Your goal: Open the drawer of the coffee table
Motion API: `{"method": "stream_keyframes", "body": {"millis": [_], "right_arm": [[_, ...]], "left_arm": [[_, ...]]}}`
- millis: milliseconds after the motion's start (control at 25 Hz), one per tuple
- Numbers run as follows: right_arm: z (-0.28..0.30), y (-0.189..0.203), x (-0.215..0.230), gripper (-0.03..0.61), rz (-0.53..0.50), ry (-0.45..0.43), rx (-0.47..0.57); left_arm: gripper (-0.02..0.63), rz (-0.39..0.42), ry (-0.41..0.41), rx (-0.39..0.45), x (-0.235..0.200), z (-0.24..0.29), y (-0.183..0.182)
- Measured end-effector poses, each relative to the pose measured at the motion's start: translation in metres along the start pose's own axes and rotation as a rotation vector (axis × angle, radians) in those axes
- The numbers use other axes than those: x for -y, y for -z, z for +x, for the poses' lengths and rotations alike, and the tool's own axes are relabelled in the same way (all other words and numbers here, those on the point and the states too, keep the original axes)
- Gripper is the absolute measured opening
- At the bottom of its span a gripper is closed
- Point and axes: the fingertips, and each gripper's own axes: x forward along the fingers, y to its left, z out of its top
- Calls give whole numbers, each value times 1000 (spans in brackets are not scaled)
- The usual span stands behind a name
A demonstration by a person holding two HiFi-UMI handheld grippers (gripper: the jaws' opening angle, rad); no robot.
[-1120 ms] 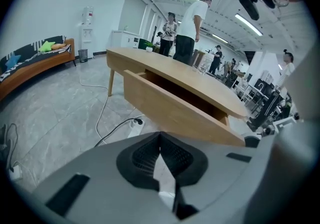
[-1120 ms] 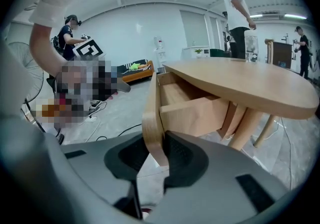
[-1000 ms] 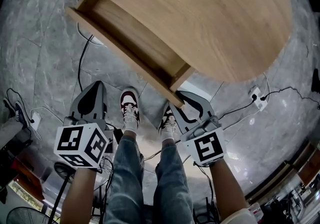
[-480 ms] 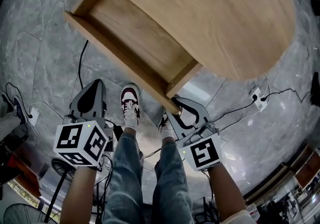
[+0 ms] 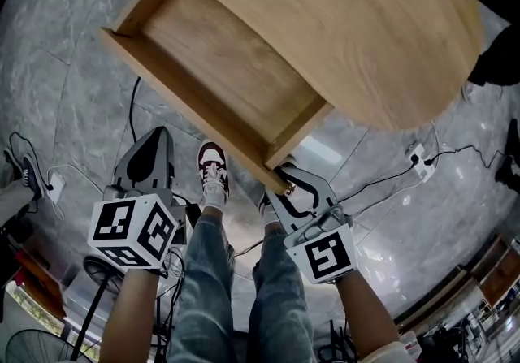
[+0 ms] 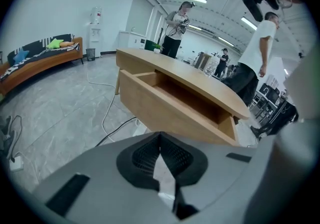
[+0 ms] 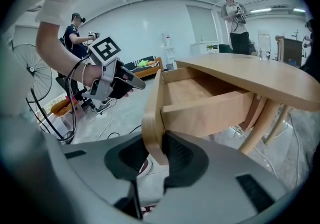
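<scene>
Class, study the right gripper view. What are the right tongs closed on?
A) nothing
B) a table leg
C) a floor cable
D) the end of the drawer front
D: the right tongs clamp the end of the wooden drawer front, which sits squeezed between them.

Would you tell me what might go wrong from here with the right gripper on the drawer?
1. The right gripper pinches the drawer front at its very end, so the off-centre pull may skew and jam the drawer.
2. The drawer stands far out; pulled further, it might leave the coffee table and drop towards the person's shoes near its front.
</scene>
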Motion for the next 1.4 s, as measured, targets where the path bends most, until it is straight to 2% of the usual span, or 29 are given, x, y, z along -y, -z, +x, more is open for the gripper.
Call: {"method": "stream_keyframes", "body": {"millis": [520,1400], "right_arm": [[5,6,-14,97,27,-33,-18],[21,30,-10,111,23,-26,-63]], "left_arm": [[-6,0,-10,-51,-7,-9,17],[-6,-17,-27,-44,-15,-2,13]]}}
